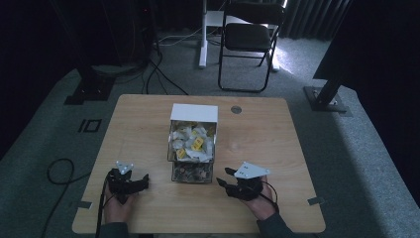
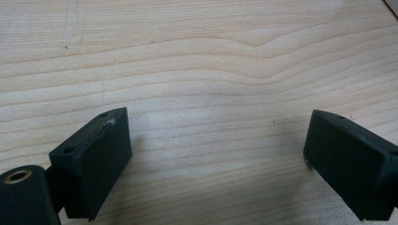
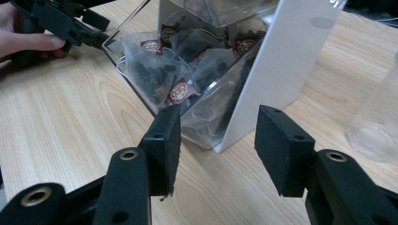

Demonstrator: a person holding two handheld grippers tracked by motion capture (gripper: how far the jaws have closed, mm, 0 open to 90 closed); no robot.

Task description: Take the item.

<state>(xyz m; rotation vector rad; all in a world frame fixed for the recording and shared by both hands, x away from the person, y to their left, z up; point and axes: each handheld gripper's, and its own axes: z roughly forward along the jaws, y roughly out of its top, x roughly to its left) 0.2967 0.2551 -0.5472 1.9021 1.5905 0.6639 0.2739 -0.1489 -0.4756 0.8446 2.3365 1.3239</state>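
A: Where is the box with the tea bags?

B: The clear box [image 1: 192, 148] stands in the middle of the tabletop [image 1: 133, 124]. It has two levels. The top one holds white and yellow packets [image 1: 194, 142]. The bottom one holds dark tea bags [image 3: 176, 77] with little red tags.

A: Where is the left tool?

B: The left tool [image 1: 130, 182] is at about 8 o'clock from the box, near the tabletop's close edge. A hand [image 1: 118, 209] holds it from behind.

A: Is it open?

B: Yes. In the left gripper view its two black jaws stand wide apart. Bare wood is between them. It has hold of nothing.

A: And the right tool?

B: The right tool [image 1: 229, 184] is at about 4 o'clock from the box, just beside its front corner. It points toward the box.

A: Is it holding something?

B: No. In the right gripper view its jaws are partly open, and the low corner of the box sits past them in the gap. The pads [image 3: 170, 145] do not touch the box.

A: Is anything else close by?

B: A clear cup [image 3: 375, 117] stands at 3 o'clock in the right gripper view. A black chair [image 1: 250, 37] stands on the floor far past the tabletop, at 12 o'clock.
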